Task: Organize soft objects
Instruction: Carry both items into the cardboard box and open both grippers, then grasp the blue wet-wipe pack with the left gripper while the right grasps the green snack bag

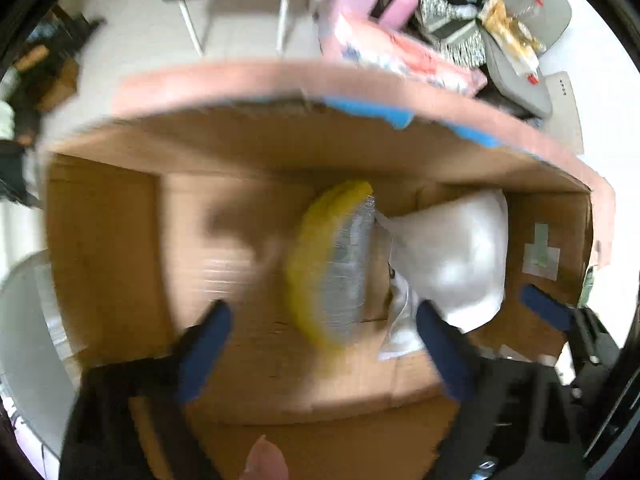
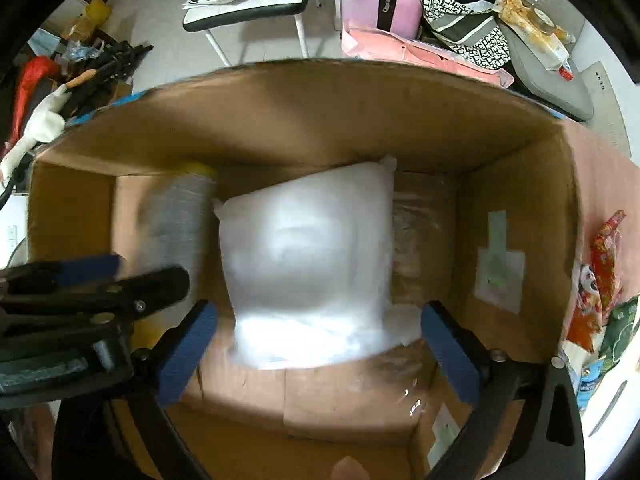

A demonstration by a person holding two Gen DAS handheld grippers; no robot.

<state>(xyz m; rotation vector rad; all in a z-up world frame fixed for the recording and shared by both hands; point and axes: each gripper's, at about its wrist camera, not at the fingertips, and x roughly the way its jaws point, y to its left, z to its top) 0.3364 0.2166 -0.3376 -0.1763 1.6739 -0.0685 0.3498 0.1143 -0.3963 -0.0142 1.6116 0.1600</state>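
step: dropping soft items into the open brown cardboard box (image 2: 304,120); judged mid-task, two items inside, more clutter outside on floor
left gripper (image 1: 320,344): blue-padded jaws spread wide, nothing between them, held over box interior
right gripper (image 2: 316,344): blue-padded jaws also wide apart, holding nothing, poised above the pillow
yellow-and-grey flat sponge-like pad (image 1: 328,268): inside box, left of centre, heavily blurred; cannot tell if resting on floor of box or mid-fall
pad axis: long axis runs roughly near-to-far in left wrist view, yellow edge facing left, grey ribbed face toward the pillow
white plastic-wrapped soft pillow (image 2: 308,264): on box floor, centre-right, just beside the pad, maybe touching at its left edge
pillow axis: long side runs near-to-far in right wrist view, slightly skewed, one corner pointing at the far wall
outside box: pink soft flat package (image 2: 420,52) beyond far wall; colourful snack bags (image 2: 600,280) right of box
next move (judgement): lift both grippers clear of box, go for another soft item outside; needs a wide grasp, gentle squeeze
risk: pad may lean on the pillow and topple
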